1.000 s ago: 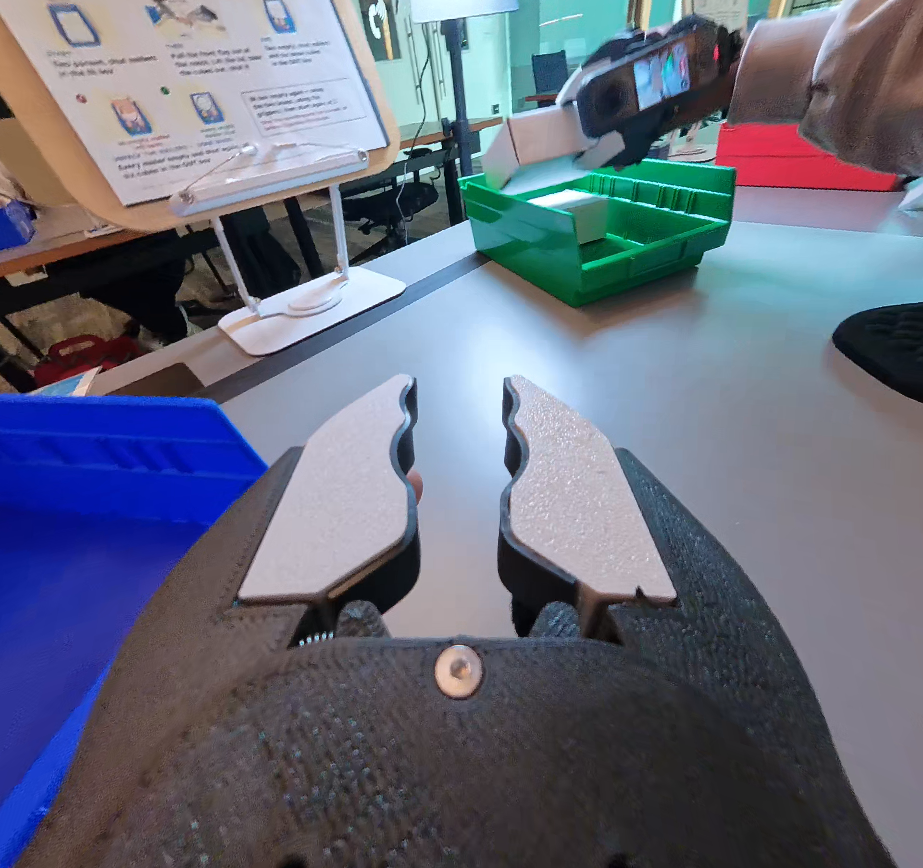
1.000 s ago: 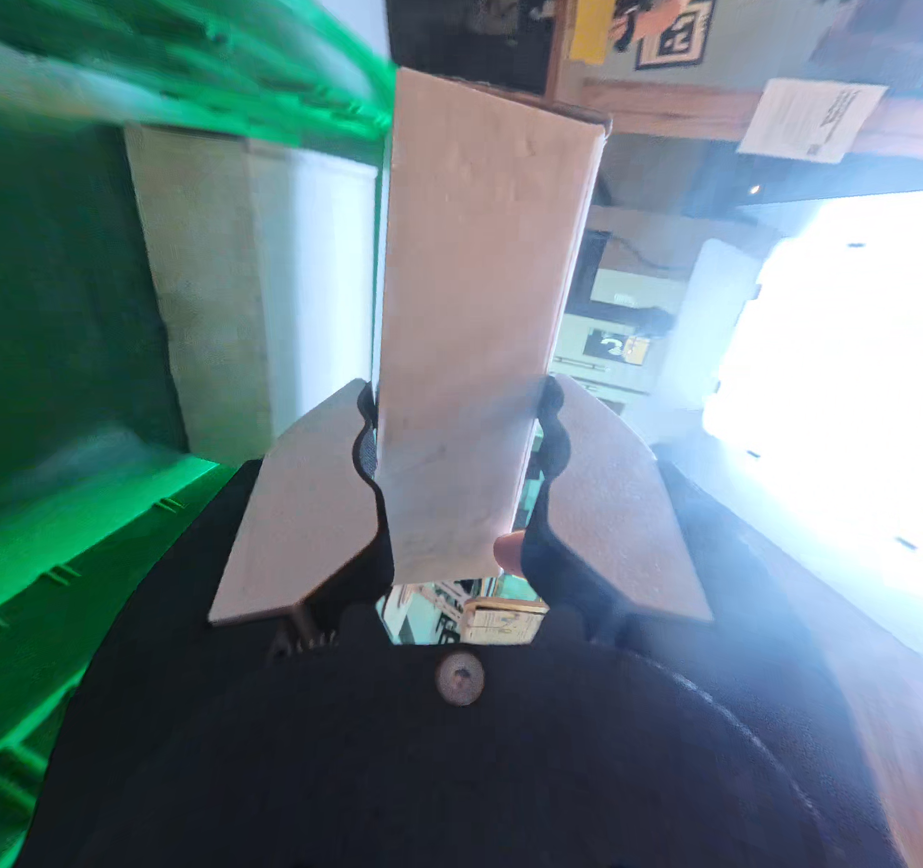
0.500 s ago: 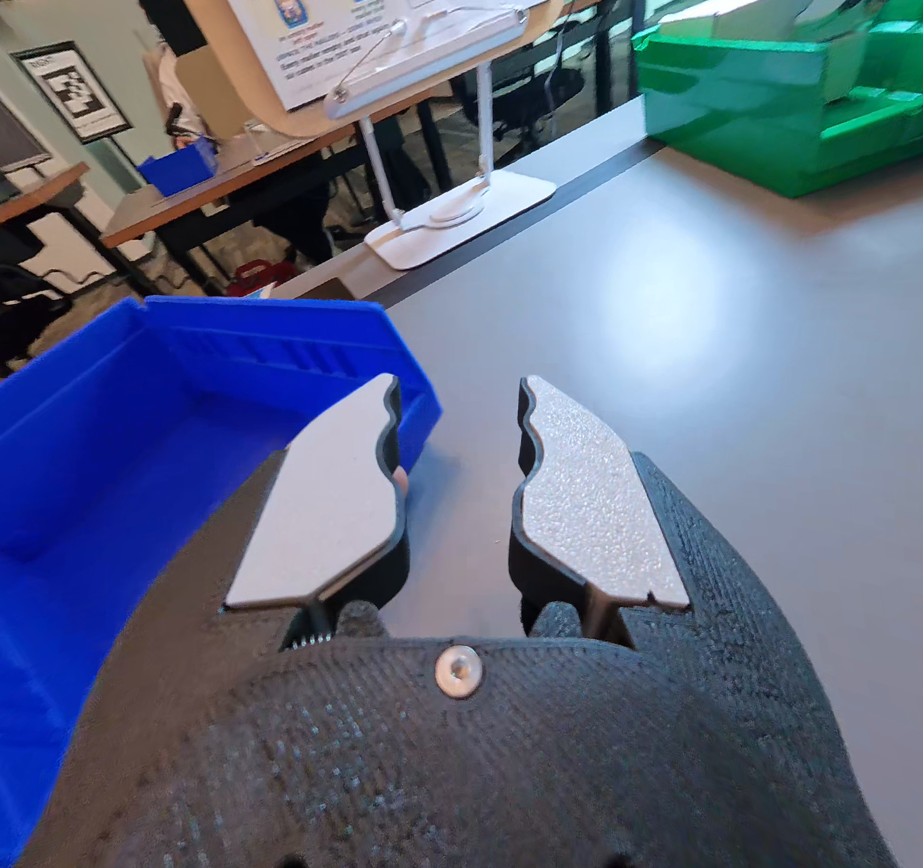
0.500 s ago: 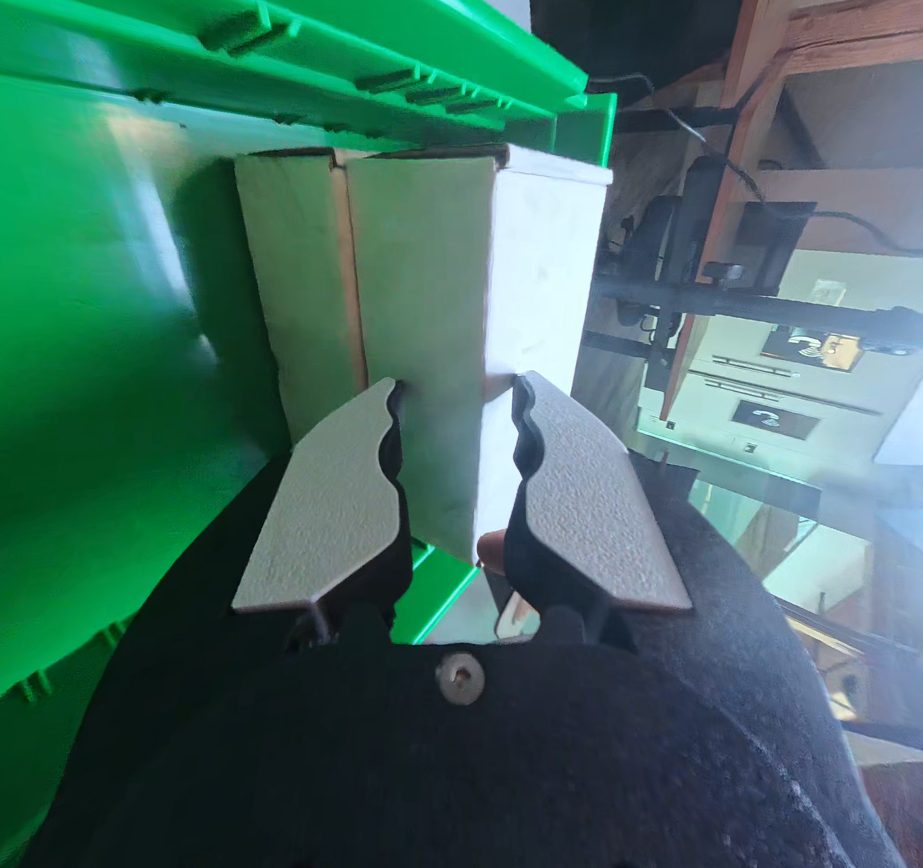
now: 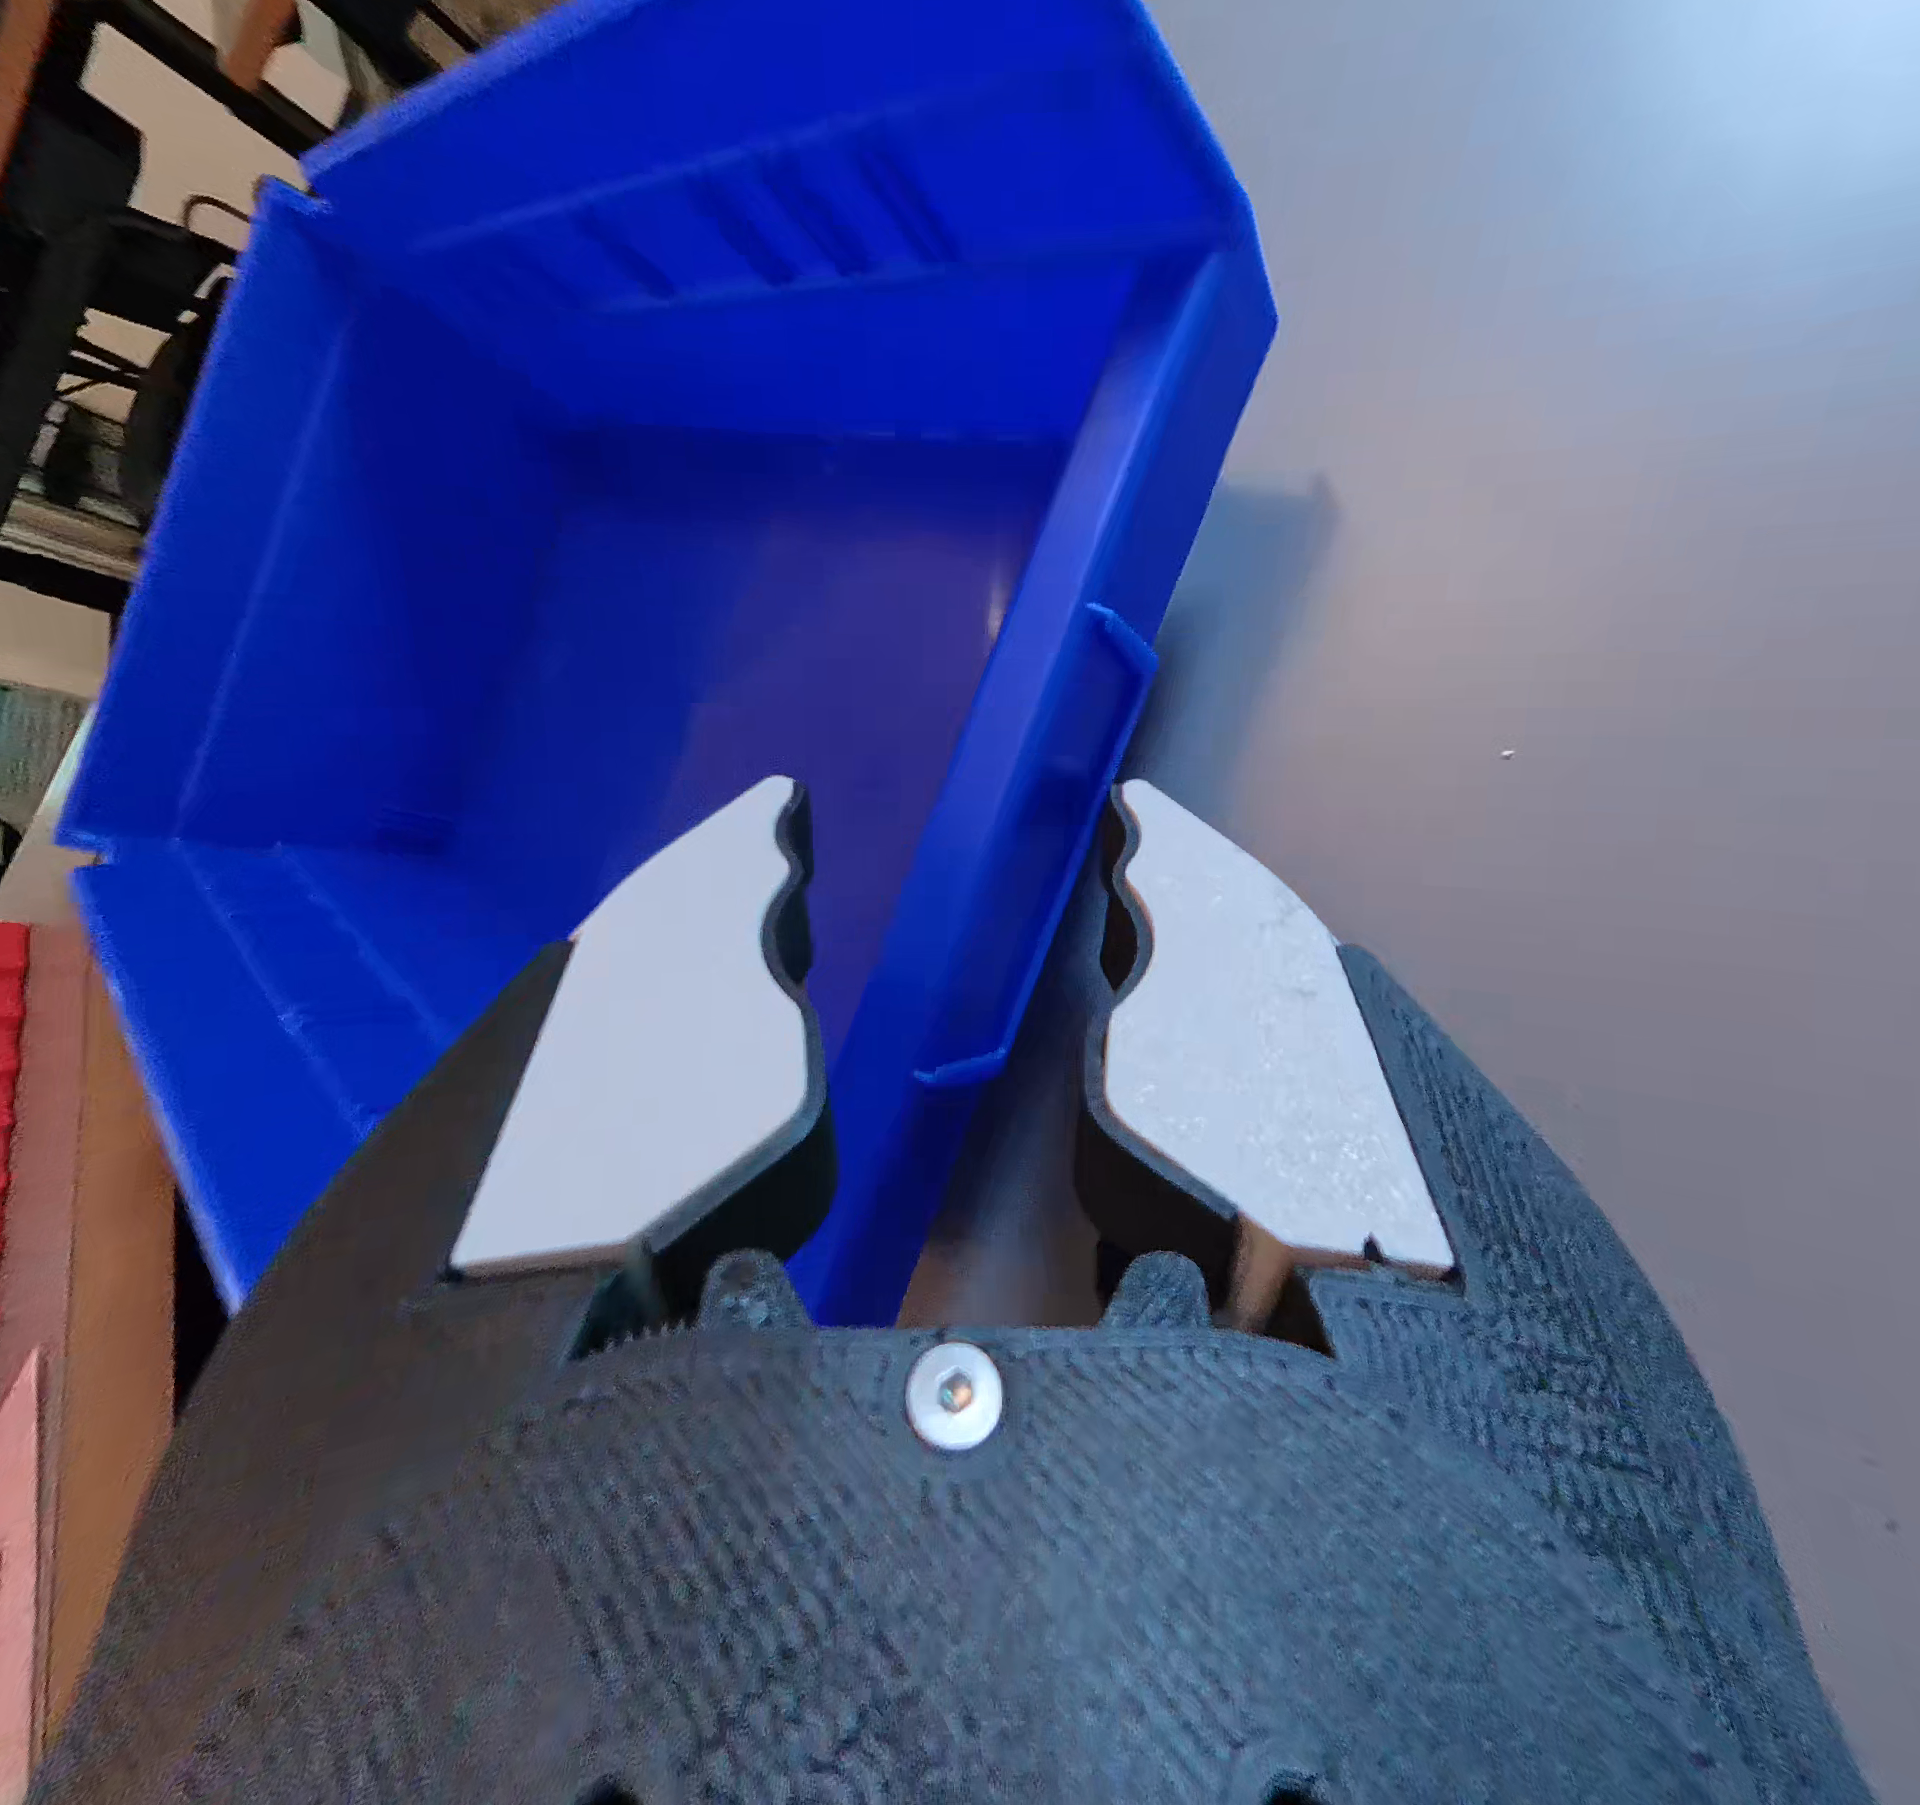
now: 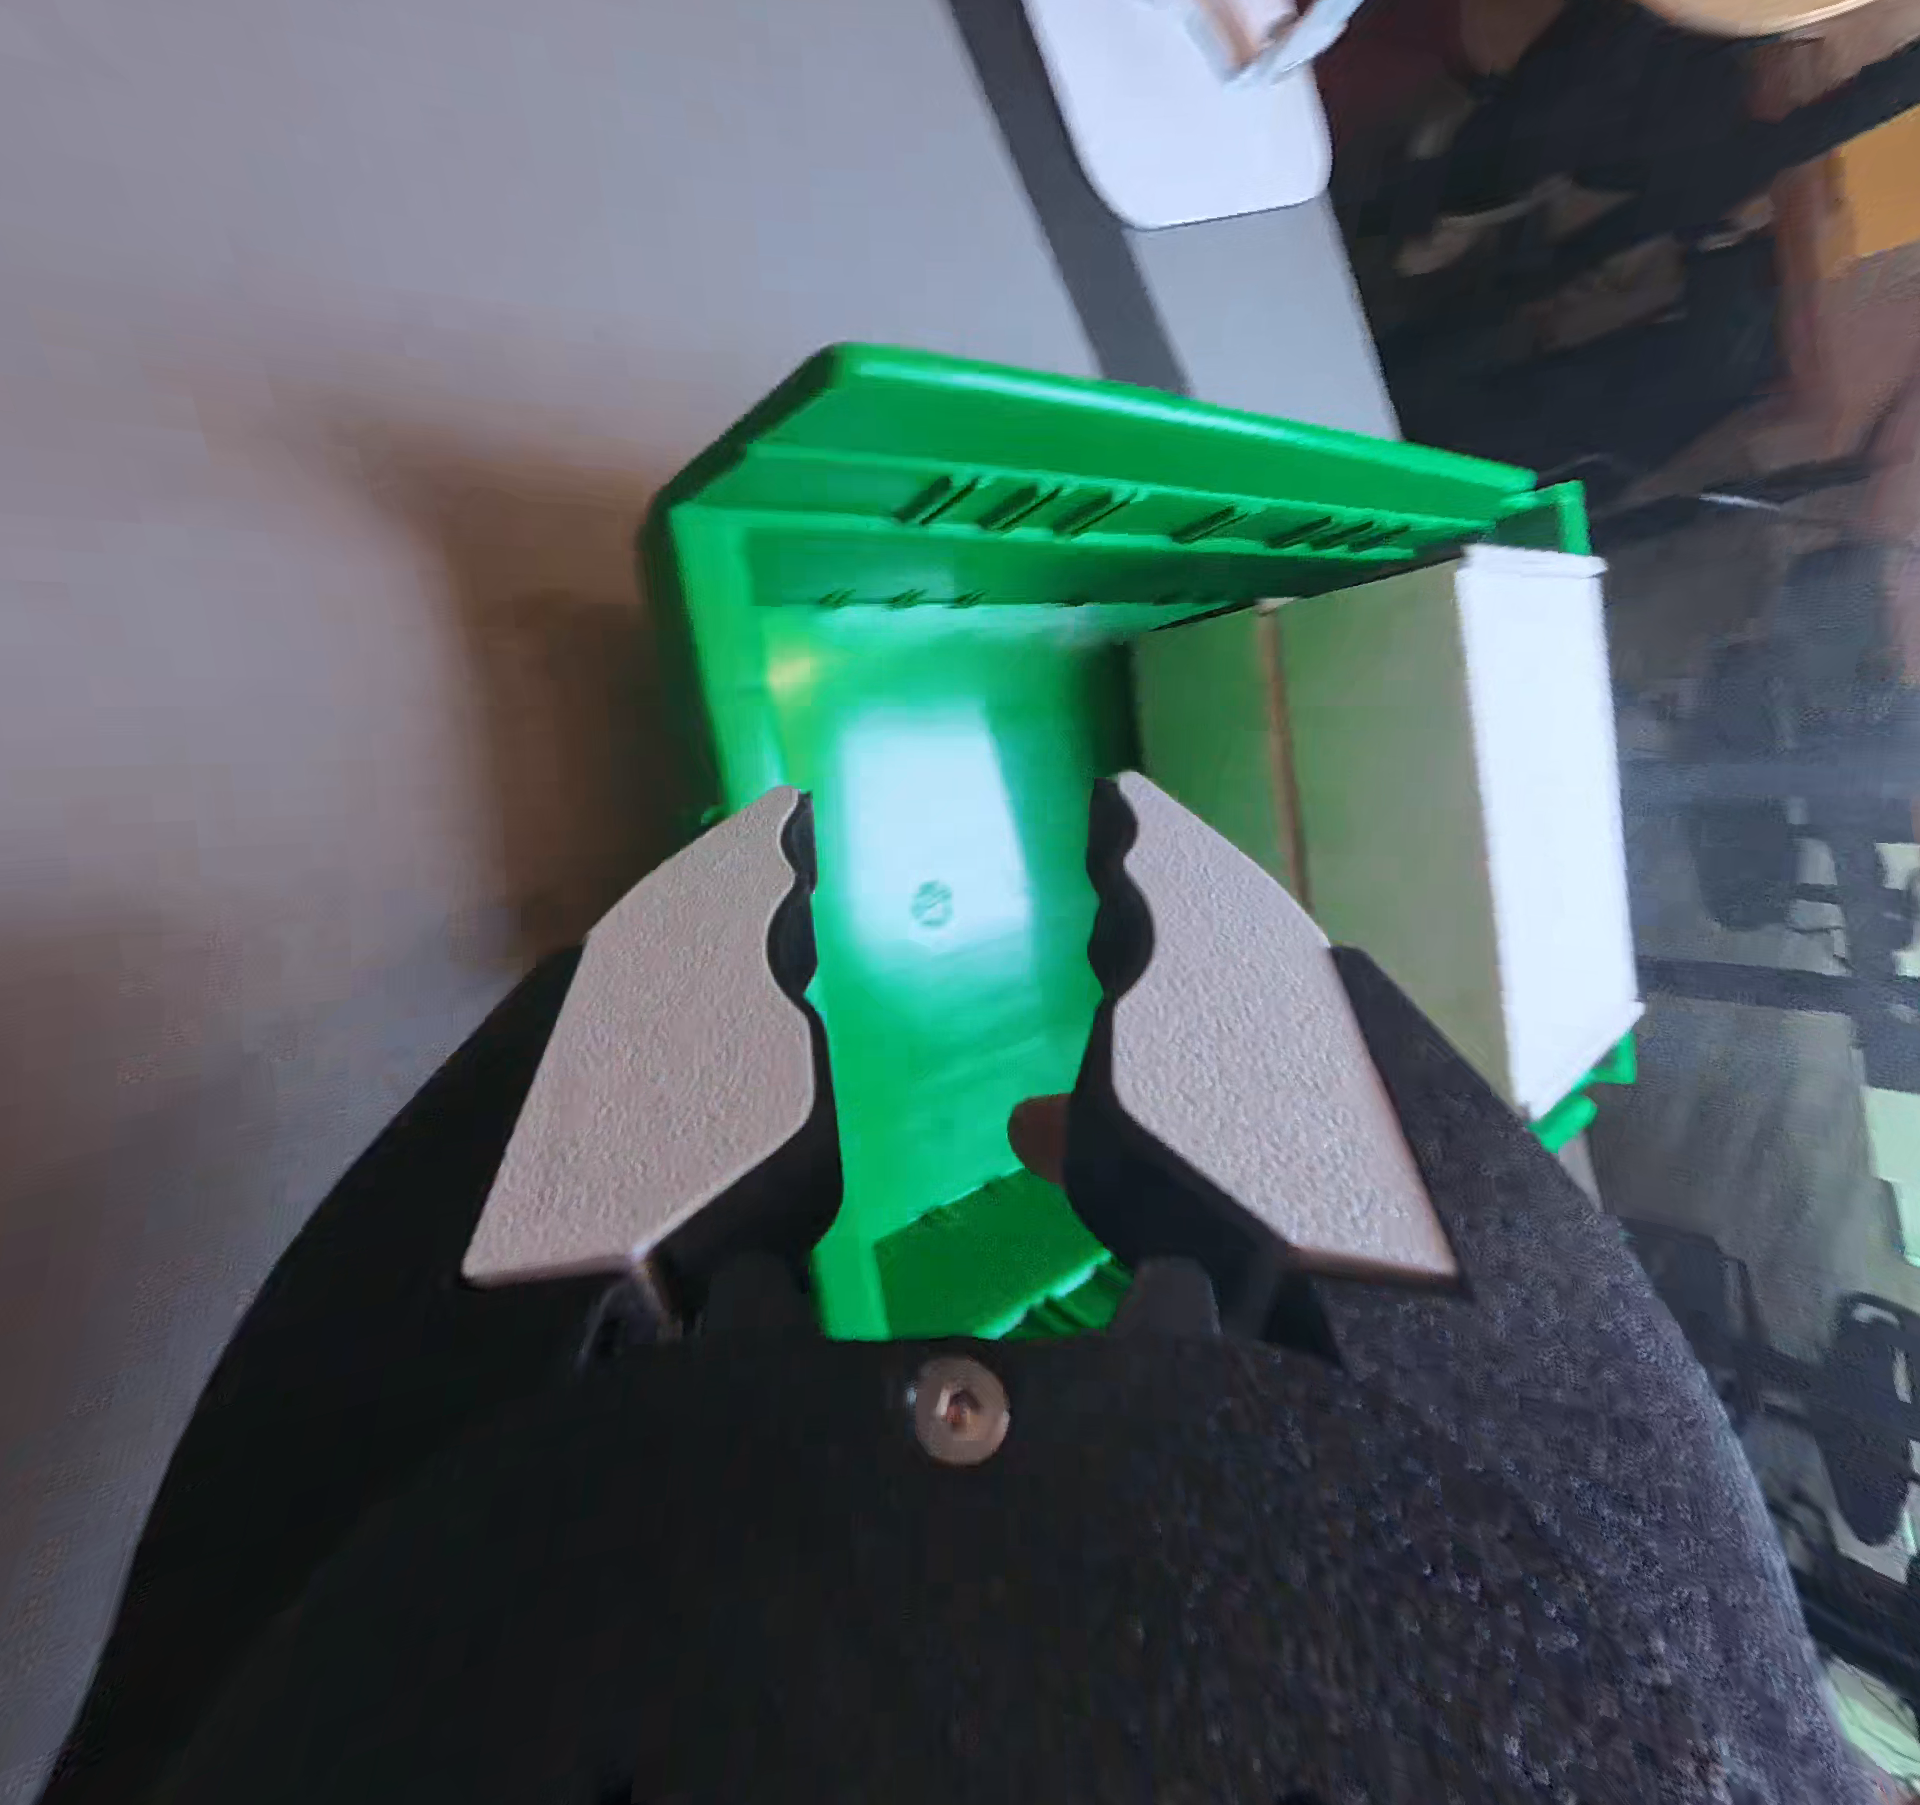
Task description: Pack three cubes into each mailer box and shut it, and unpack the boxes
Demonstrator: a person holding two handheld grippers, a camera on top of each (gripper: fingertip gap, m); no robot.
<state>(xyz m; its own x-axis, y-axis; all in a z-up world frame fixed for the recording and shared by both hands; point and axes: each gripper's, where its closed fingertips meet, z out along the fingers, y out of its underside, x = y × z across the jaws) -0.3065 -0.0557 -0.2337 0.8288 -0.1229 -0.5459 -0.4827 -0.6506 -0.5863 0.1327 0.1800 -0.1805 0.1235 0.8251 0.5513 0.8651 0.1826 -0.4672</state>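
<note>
My left gripper (image 5: 956, 799) is open and straddles the right side wall of the blue bin (image 5: 727, 228): its left finger is inside and its right finger outside. No cubes show inside the blue bin. My right gripper (image 6: 951, 794) is open and empty over the floor of the green bin (image 6: 1039, 467). Two white mailer boxes (image 6: 1361, 799) stand shut side by side against the bin's end, to the right of my fingers.
Both bins sit on a grey table (image 5: 1558, 405). The white base of a sign stand (image 6: 1174, 82) rests near the table's edge beyond the green bin. Chairs and desks lie past the table.
My right gripper let go of the mailer box in the green bin beside the other one and drew back open. My left gripper swung from the bare table onto the blue bin's wall.
</note>
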